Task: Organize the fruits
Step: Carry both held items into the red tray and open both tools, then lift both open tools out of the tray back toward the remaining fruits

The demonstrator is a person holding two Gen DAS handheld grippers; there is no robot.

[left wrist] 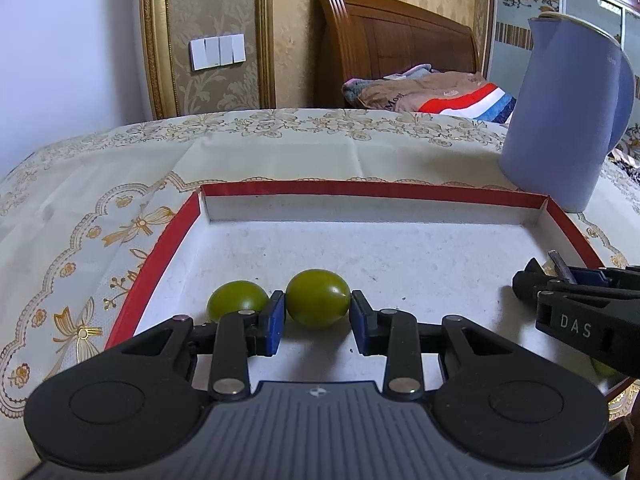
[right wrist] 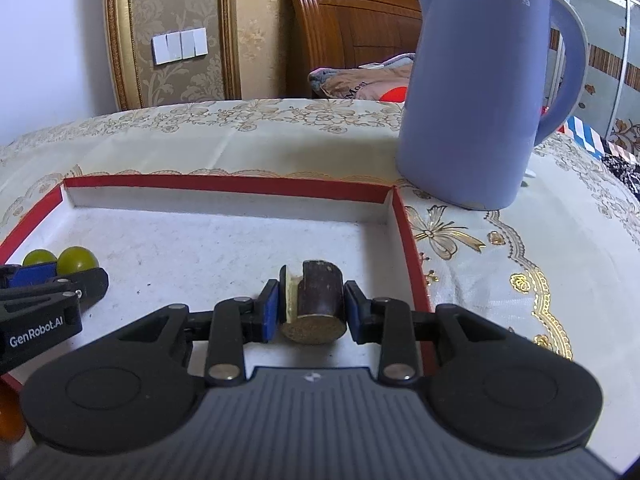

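A shallow red-rimmed tray (left wrist: 160, 248) with a white floor lies on the table. Two green round fruits rest in its near left part. One green fruit (left wrist: 318, 298) sits between the pads of my left gripper (left wrist: 318, 316), which closes on its sides. The second green fruit (left wrist: 236, 300) lies just left of it. In the right wrist view my right gripper (right wrist: 312, 312) is shut on a dark brown sugarcane piece (right wrist: 316, 300) with a pale cut side, low over the tray floor (right wrist: 200, 240). Both green fruits (right wrist: 76, 260) show there at far left.
A tall blue kettle (right wrist: 472, 100) stands on the embroidered tablecloth (left wrist: 100, 184) just beyond the tray's far right corner. The table edge curves at left. A bed with a wooden headboard (left wrist: 392, 36) is behind. An orange object (right wrist: 8, 408) peeks at the lower left.
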